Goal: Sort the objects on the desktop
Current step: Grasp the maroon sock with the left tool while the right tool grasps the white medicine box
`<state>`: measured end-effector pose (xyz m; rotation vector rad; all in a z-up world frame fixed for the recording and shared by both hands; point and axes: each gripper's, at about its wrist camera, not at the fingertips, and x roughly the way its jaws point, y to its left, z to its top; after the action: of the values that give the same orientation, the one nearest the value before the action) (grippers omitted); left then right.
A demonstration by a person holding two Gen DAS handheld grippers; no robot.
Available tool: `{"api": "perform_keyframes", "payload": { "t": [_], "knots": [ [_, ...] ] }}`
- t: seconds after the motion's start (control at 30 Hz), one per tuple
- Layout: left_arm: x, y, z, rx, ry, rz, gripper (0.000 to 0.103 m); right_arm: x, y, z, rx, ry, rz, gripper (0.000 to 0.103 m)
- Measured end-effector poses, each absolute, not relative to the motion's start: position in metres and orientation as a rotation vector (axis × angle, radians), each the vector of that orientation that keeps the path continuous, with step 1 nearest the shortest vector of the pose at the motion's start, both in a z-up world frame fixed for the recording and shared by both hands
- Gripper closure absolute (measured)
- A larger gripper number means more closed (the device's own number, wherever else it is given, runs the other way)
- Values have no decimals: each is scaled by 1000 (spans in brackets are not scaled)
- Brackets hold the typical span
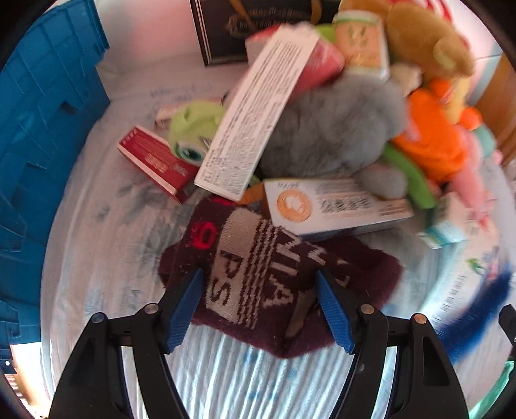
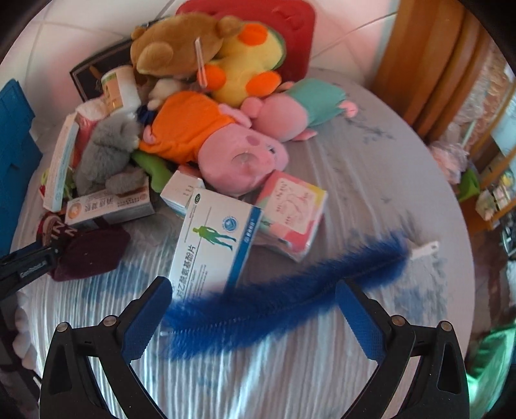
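My left gripper (image 1: 260,291) is open, its blue pads on either side of a maroon knitted sock (image 1: 271,274) with white lettering that lies flat on the cloth. The sock also shows in the right wrist view (image 2: 92,251). My right gripper (image 2: 253,303) is open, its pads on either side of a fluffy blue bottle brush (image 2: 290,299) with a white handle (image 2: 425,249). Behind lies a pile: a white medicine box (image 2: 214,238), a long white box (image 1: 258,109), a red box (image 1: 154,158), a grey plush (image 1: 332,129) and pink pig plushes (image 2: 242,151).
A blue plastic crate (image 1: 42,129) stands at the left. A dark framed box (image 1: 225,29) and a red cushion (image 2: 290,29) are at the back. A pastel tissue pack (image 2: 293,212) lies beside the medicine box. Wooden furniture (image 2: 429,58) stands at the right.
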<state>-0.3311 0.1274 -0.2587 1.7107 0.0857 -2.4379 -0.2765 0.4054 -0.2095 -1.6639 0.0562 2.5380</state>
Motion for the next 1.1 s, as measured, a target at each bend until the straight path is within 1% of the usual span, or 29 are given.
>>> {"api": "perform_keyframes", "payload": {
  "t": [0.1,0.13,0.2,0.23,0.27,0.4,0.57,0.73,0.77,0.8,0.83,0.87,0.9,0.93,0.97,1.0,1.1],
  "knots": [
    [-335,128,-268,1689,80,-2442,32,-295,402,-232,-1739,73,2529,0],
    [-336,128,-268,1684,86,-2444,31,-301,401,-238,-1759,83,2523,0],
    [-335,125,-272,1659,99,-2434,14,-310,398,-249,-1794,109,2512,0],
    [-334,124,-274,1649,109,-2426,9,-314,395,-255,-1807,121,2504,0],
    [-332,119,-279,1639,119,-2407,0,-317,393,-260,-1816,129,2499,0],
    [-326,104,-288,1627,289,-2457,0,-325,384,-278,-1840,166,2483,0],
    [-324,109,-286,1602,272,-2463,0,-329,379,-304,-1880,192,2433,0],
    [-323,112,-287,1607,281,-2515,0,-322,370,-308,-1846,67,2458,0],
    [-326,110,-286,1623,293,-2527,1,-320,371,-308,-1853,78,2462,0],
    [-326,107,-286,1642,322,-2543,13,-319,374,-306,-1859,115,2466,3],
    [-326,104,-284,1659,367,-2564,20,-314,381,-301,-1849,221,2501,8],
    [-325,102,-281,1660,385,-2572,28,-312,385,-296,-1838,277,2524,10],
    [-323,103,-276,1649,366,-2588,39,-309,387,-292,-1828,288,2536,15],
    [-321,104,-274,1644,349,-2607,45,-306,388,-286,-1808,279,2559,23],
    [-319,107,-269,1636,322,-2632,55,-304,389,-283,-1799,280,2577,26],
    [-317,108,-266,1631,306,-2643,60,-301,390,-281,-1802,292,2583,27],
    [-311,112,-260,1621,250,-2665,63,-297,392,-283,-1807,319,2579,26]
  ]
}}
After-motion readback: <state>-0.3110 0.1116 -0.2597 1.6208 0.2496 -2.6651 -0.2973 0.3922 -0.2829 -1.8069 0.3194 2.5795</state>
